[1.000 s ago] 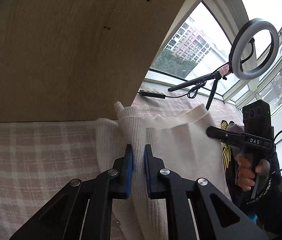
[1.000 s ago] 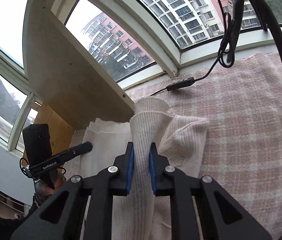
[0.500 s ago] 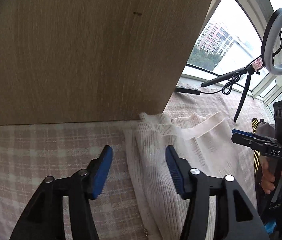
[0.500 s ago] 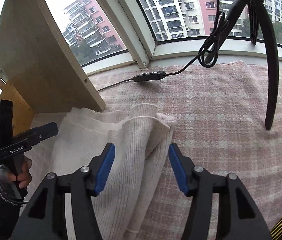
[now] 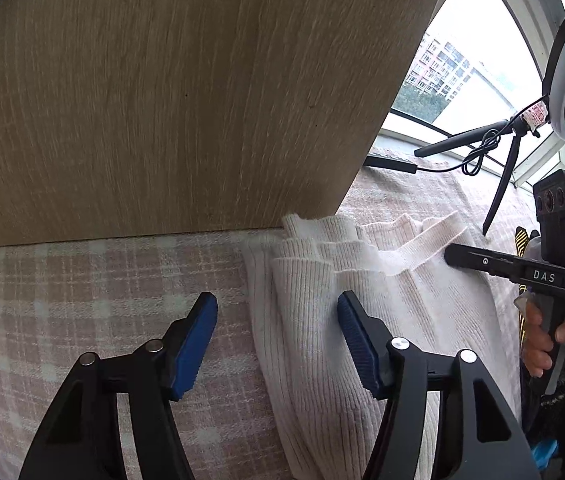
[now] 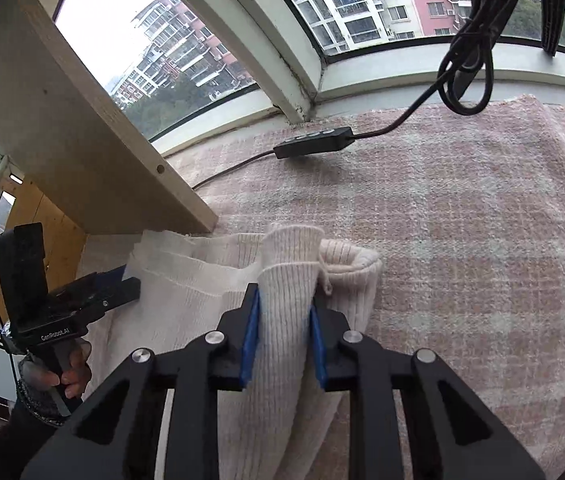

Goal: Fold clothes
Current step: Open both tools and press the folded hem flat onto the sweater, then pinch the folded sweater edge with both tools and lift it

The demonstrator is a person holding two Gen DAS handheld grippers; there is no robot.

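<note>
A cream ribbed knit sweater [image 5: 322, 288] lies folded in layers on a pink checked cloth [image 5: 94, 292]. My left gripper [image 5: 278, 340] is open over the sweater's left edge, with its right pad on the knit and its left pad over the cloth. In the right wrist view the sweater [image 6: 202, 280] lies ahead, and my right gripper [image 6: 284, 332] is shut on a raised fold of its right part. The left gripper shows in that view [image 6: 122, 284] at the sweater's left edge.
A wooden board [image 5: 170, 92] stands upright just behind the sweater. A ring light on a black tripod [image 5: 510, 152] stands at the back right. Its cable with a black switch box [image 6: 312, 142] lies on the cloth by the window.
My left gripper opened and let go of the sweater, which now lies flat. My right gripper opened half a second ago and is shut again on a fold.
</note>
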